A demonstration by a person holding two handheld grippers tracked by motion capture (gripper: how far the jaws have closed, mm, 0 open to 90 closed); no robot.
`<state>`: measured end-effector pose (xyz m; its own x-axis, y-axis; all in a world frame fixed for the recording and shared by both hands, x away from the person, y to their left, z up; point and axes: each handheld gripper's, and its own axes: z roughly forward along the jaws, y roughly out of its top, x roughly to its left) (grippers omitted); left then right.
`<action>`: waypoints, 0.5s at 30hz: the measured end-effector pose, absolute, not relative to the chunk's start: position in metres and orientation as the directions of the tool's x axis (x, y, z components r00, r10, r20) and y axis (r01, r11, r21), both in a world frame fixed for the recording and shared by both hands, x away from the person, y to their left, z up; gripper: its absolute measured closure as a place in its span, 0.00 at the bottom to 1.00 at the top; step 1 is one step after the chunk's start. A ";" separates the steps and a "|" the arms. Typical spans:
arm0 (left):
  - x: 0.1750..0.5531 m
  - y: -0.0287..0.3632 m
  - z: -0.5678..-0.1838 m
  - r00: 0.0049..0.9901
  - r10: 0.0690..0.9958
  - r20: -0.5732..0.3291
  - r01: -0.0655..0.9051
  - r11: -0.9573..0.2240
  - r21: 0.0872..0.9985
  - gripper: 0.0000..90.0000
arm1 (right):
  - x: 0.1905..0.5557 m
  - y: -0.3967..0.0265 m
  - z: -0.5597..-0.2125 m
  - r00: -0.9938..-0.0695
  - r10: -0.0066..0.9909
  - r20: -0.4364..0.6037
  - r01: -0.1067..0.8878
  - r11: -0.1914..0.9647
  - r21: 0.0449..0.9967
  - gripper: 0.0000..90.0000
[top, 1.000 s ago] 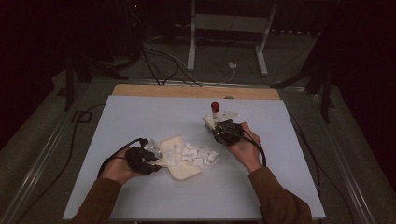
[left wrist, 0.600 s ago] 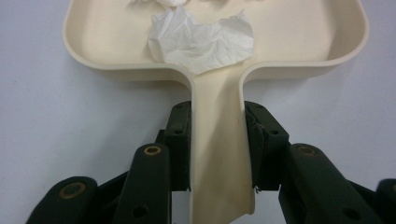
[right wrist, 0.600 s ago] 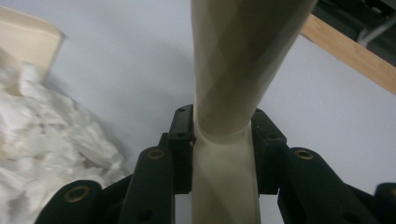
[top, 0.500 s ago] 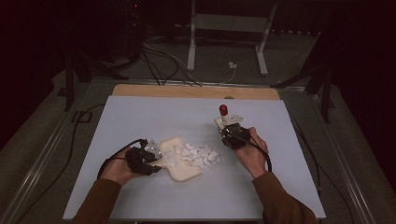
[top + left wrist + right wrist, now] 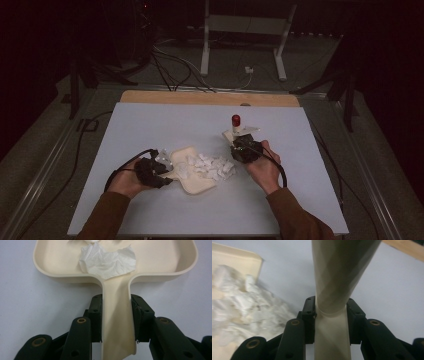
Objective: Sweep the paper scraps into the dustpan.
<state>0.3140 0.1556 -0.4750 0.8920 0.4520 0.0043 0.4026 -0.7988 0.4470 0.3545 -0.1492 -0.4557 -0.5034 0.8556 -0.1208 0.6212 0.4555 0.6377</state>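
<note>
A cream dustpan (image 5: 196, 184) lies flat on the pale table, and my left gripper (image 5: 159, 175) is shut on its handle (image 5: 117, 322), one jaw on each side. In the left gripper view (image 5: 116, 302) a crumpled white paper scrap (image 5: 107, 258) rests inside the pan's rim (image 5: 62, 277). A pile of white paper scraps (image 5: 210, 167) spreads from the pan's mouth onto the table. Just right of that pile, my right gripper (image 5: 245, 150) is shut (image 5: 331, 307) on a cream handle (image 5: 339, 270) that widens upward. A red cap (image 5: 235, 120) stands above this gripper. The scraps (image 5: 239, 310) lie to its left.
The light grey table (image 5: 150, 125) has a wooden strip (image 5: 200, 97) along its far edge. Beyond it on the floor are a white stand's legs (image 5: 240, 30) and loose cables (image 5: 170, 60). Metal rails run along both sides of the table.
My right gripper with the cream handle has shifted slightly to the right and nearer the person. The left gripper and the dustpan have stayed put.
</note>
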 end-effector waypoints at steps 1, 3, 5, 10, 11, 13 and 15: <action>0.314 0.156 -0.475 0.892 0.452 0.004 0.403 -0.799 0.447 0.74 | 0.354 -0.148 -0.455 -0.503 0.856 -0.116 0.623 0.453 0.638 0.74; 0.314 0.155 -0.475 0.892 0.453 0.003 0.404 -0.798 0.447 0.74 | 0.352 -0.145 -0.455 -0.505 0.858 -0.096 0.628 0.442 0.641 0.74; 0.314 0.155 -0.475 0.890 0.456 0.001 0.407 -0.795 0.449 0.74 | 0.351 -0.142 -0.454 -0.508 0.858 -0.081 0.630 0.434 0.645 0.74; 0.314 0.155 -0.475 0.890 0.456 -0.001 0.408 -0.796 0.448 0.74 | 0.347 -0.132 -0.454 -0.517 0.855 -0.044 0.636 0.418 0.649 0.74; 0.314 0.155 -0.475 0.890 0.456 -0.001 0.408 -0.795 0.449 0.74 | 0.346 -0.129 -0.454 -0.522 0.852 -0.048 0.632 0.424 0.649 0.74; 0.314 0.155 -0.475 0.892 0.452 0.001 0.405 -0.799 0.445 0.74 | 0.344 -0.124 -0.453 -0.533 0.845 -0.046 0.627 0.430 0.649 0.74; 0.314 0.155 -0.475 0.891 0.453 0.001 0.405 -0.798 0.446 0.74 | 0.343 -0.120 -0.453 -0.540 0.841 -0.047 0.624 0.437 0.648 0.75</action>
<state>0.3141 0.1548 -0.4753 0.8914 0.4532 0.0007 0.4054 -0.7979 0.4461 0.3428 -0.1199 -0.4530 -0.5396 0.8406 -0.0471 0.6237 0.4367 0.6483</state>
